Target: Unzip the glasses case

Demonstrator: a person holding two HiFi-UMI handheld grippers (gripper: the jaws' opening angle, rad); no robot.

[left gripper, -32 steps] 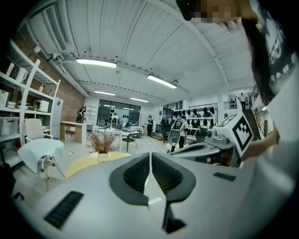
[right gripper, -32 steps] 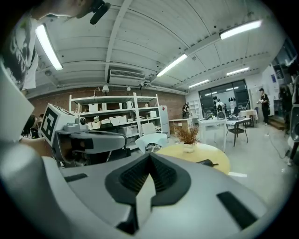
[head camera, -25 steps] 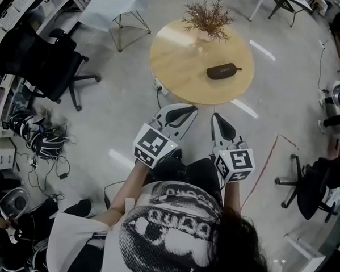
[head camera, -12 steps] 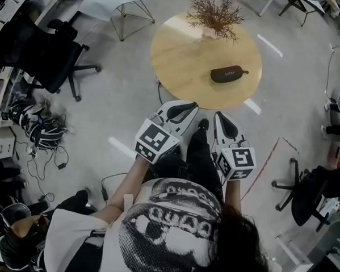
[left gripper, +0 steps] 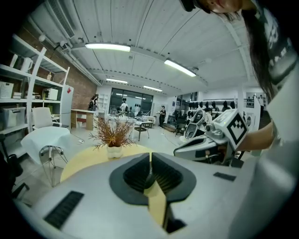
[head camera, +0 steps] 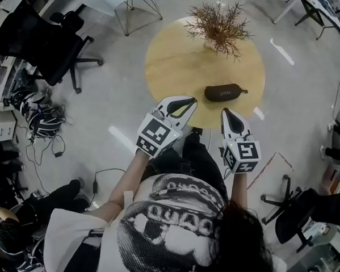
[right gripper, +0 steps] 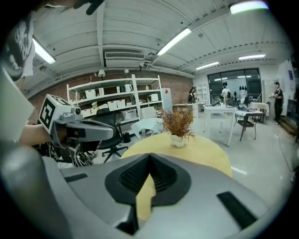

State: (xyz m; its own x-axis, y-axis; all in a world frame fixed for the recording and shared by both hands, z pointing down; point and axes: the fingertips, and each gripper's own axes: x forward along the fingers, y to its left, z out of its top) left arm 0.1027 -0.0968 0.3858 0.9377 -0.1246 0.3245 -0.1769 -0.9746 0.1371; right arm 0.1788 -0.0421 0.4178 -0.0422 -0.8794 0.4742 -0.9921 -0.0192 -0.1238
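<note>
Head view: black oval glasses case [head camera: 222, 92] lies closed in the upper middle of the frame, on the round pale wooden desk [head camera: 174, 59]. Left gripper [head camera: 190, 100] and right gripper [head camera: 224, 111] are just below it.
Left gripper view: fingers [left gripper: 135, 175] pressed together, empty.
Right gripper view: fingers [right gripper: 163, 175] together, holding nothing.

My left gripper [head camera: 190, 100] and right gripper [head camera: 224, 111] wear smooth pale plastic shells, with black ribbed pads [left gripper: 163, 176]. The table [head camera: 174, 64] is pale, matt wood. The glasses case [head camera: 222, 92] looks dark and matt.
</note>
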